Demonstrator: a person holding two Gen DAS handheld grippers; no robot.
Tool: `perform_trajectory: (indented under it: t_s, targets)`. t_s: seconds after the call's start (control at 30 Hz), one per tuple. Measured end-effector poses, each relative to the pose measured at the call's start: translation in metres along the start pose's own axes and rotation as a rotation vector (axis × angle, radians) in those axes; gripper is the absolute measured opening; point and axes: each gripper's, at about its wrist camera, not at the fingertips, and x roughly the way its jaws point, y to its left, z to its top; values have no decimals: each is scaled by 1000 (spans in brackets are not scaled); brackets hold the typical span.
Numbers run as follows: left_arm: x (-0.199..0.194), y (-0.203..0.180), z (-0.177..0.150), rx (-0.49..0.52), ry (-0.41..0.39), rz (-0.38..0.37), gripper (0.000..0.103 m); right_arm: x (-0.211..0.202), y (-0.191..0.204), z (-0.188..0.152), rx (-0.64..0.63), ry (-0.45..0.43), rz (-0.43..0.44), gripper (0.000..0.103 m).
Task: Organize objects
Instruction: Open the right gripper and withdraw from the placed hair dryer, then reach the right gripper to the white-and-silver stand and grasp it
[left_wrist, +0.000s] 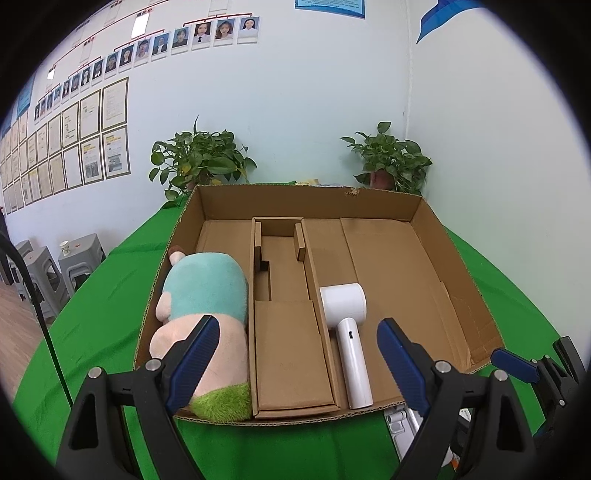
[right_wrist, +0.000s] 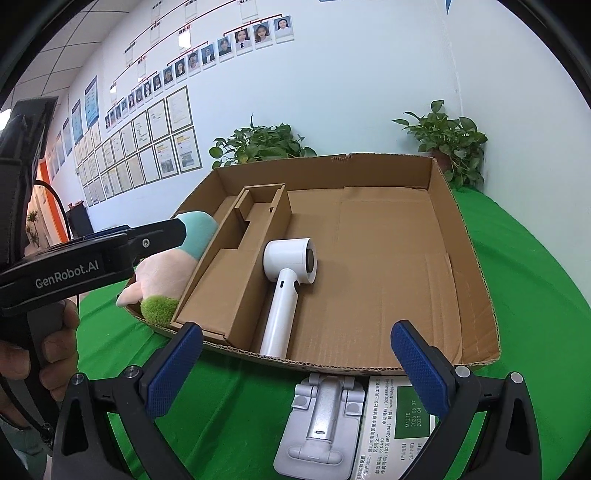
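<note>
One cardboard box (right_wrist: 461, 236), one plush toy (left_wrist: 207, 314), one white hair dryer (right_wrist: 288, 280), one grey folding stand (right_wrist: 321, 424), one labelled packet (right_wrist: 399, 417), two potted plants (left_wrist: 199, 158), three grey stools (left_wrist: 79, 258).

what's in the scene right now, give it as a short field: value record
surface: green cloth
container: open cardboard box with a cardboard insert
left section: plush toy, lying down
right section: white hair dryer, lying flat beside the insert
outside the box, near edge: grey folding stand and a labelled white package
left gripper: open, holding nothing, in front of the box
right gripper: open, holding nothing, above the stand
background: two potted plants behind the box
</note>
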Motion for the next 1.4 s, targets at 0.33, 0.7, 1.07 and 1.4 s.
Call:
perform_trajectory:
  t_s: [0.33, 0.7, 1.07, 1.4]
  targets:
    - [3, 3, -5, -9, 47, -35, 87, -6, 3, -7, -16, 24, 61, 103]
    - [16, -16, -37, -22, 231, -296, 87, -14, 34, -57, -55, 250, 364, 96]
    - [41, -27, -62, -95, 366, -446, 83, 11, 2, -86, -11, 368, 97, 91]
    - [49, -32, -74, -99, 379, -456, 77, 5, -14, -88, -26, 360, -25, 101]
